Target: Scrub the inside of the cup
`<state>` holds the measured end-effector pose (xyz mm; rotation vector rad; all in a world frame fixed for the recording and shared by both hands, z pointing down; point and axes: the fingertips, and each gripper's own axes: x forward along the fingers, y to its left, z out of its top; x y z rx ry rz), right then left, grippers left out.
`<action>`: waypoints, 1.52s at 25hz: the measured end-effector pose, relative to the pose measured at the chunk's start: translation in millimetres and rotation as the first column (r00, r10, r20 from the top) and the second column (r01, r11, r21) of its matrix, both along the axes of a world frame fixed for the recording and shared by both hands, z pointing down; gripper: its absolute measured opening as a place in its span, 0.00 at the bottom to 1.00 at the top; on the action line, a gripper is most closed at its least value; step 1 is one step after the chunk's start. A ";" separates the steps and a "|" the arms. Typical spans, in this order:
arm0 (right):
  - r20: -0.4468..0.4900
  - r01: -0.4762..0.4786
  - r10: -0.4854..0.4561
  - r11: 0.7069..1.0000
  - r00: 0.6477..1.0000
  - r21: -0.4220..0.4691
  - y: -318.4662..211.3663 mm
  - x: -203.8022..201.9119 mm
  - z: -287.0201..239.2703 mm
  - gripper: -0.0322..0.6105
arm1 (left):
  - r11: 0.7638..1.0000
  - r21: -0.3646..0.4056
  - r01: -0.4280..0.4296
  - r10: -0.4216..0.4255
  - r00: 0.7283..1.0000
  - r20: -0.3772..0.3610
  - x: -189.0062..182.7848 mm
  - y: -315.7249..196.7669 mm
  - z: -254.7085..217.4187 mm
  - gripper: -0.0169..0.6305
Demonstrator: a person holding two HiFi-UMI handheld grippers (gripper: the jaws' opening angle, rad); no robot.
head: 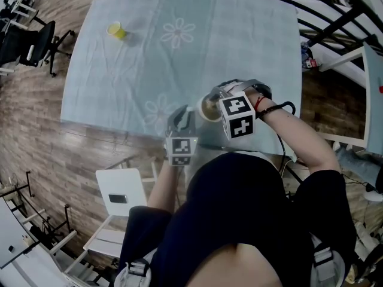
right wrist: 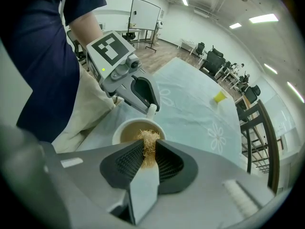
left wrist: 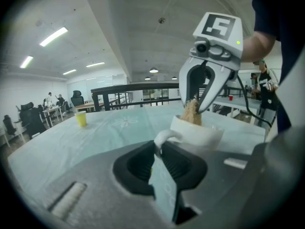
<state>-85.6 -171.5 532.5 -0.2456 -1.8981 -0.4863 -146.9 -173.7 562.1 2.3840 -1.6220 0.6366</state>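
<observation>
Right gripper (right wrist: 149, 150) pinching scrubber (right wrist: 148, 138), inside cup (right wrist: 122, 129)

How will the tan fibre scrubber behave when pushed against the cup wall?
The scrubber looks like loose frayed fibres, so it probably squashes and bends easily. It seems light, and strands may slip from the right gripper pinching it.

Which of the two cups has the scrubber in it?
The white cup at the near edge, its handle clamped by the left gripper; the right gripper's scrubber dips into it. The yellow cup stands alone, far off.
</observation>
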 end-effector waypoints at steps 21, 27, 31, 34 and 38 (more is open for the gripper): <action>-0.011 -0.062 0.061 0.998 0.998 -0.035 24.1 38.6 3.8 0.17 | 1.000 0.000 -0.011 0.011 1.000 -0.002 4.2 0.8 2.1 0.10; -0.011 -0.015 0.015 1.000 1.000 -0.019 43.1 31.1 1.9 0.17 | 1.000 -0.001 -0.010 0.010 1.000 -0.004 2.5 3.9 1.4 0.10; -0.004 0.005 -0.005 1.000 1.000 -0.016 48.0 25.5 -2.0 0.17 | 1.000 -0.004 -0.006 0.006 1.000 -0.002 3.9 4.7 1.9 0.10; -0.001 0.020 -0.020 1.000 1.000 -0.005 49.2 19.2 -6.9 0.17 | 1.000 -0.001 -0.004 0.004 1.000 -0.001 4.7 5.6 1.0 0.10; -0.001 0.048 -0.048 0.999 0.999 0.008 48.2 9.4 -13.8 0.17 | 1.000 0.002 -0.012 0.012 1.000 0.015 5.1 5.3 -0.6 0.10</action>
